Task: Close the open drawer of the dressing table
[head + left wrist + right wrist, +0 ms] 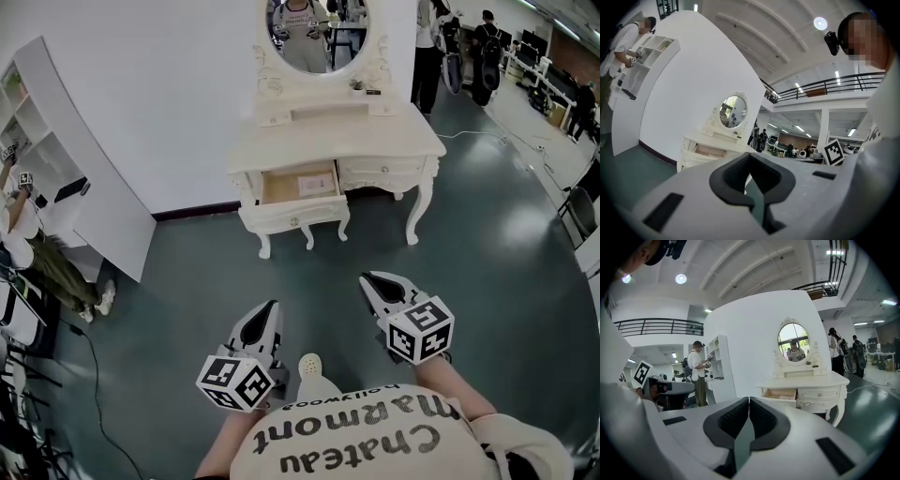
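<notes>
The smooth dark green floor (422, 262) lies open right up to the cream carved wooden dressing table (394, 141). Its pulled-out wooden drawer (298, 183) juts from the left front edge. A tall white curved shelf panel (89, 178) stands well off left.

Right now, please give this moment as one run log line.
drawer: open | left gripper: shut, empty | right gripper: shut, empty | dressing table: not reached

Floor (187, 272): dark green, smooth, a little shiny.
Wall (159, 94): white, plain.
Shelf unit (23, 117): white, left side.
Ceiling lamp (680, 278): round, lit.
</notes>
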The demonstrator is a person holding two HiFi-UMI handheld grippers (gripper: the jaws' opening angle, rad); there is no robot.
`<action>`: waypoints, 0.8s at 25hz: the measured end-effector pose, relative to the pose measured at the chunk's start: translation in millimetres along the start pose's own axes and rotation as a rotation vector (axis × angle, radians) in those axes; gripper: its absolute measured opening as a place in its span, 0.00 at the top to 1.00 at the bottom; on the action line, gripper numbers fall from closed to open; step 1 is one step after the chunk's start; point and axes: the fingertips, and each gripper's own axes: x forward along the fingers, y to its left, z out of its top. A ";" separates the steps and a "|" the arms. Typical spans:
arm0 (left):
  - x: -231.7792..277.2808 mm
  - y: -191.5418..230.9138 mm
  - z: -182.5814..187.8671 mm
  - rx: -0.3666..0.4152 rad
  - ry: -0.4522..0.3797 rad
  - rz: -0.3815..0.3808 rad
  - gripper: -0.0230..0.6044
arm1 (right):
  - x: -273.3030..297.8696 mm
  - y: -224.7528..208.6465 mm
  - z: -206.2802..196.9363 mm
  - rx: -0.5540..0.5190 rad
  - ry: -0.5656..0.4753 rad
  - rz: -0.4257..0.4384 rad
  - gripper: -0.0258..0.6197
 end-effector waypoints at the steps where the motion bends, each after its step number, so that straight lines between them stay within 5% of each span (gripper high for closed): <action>1: 5.4 5.8 5.4 0.002 -0.003 -0.006 0.95 | 7.1 -1.0 3.2 0.010 -0.002 -0.001 0.91; 20: 88.1 112.3 89.9 0.040 0.019 -0.128 0.95 | 113.3 -23.0 75.4 0.039 -0.052 -0.129 0.91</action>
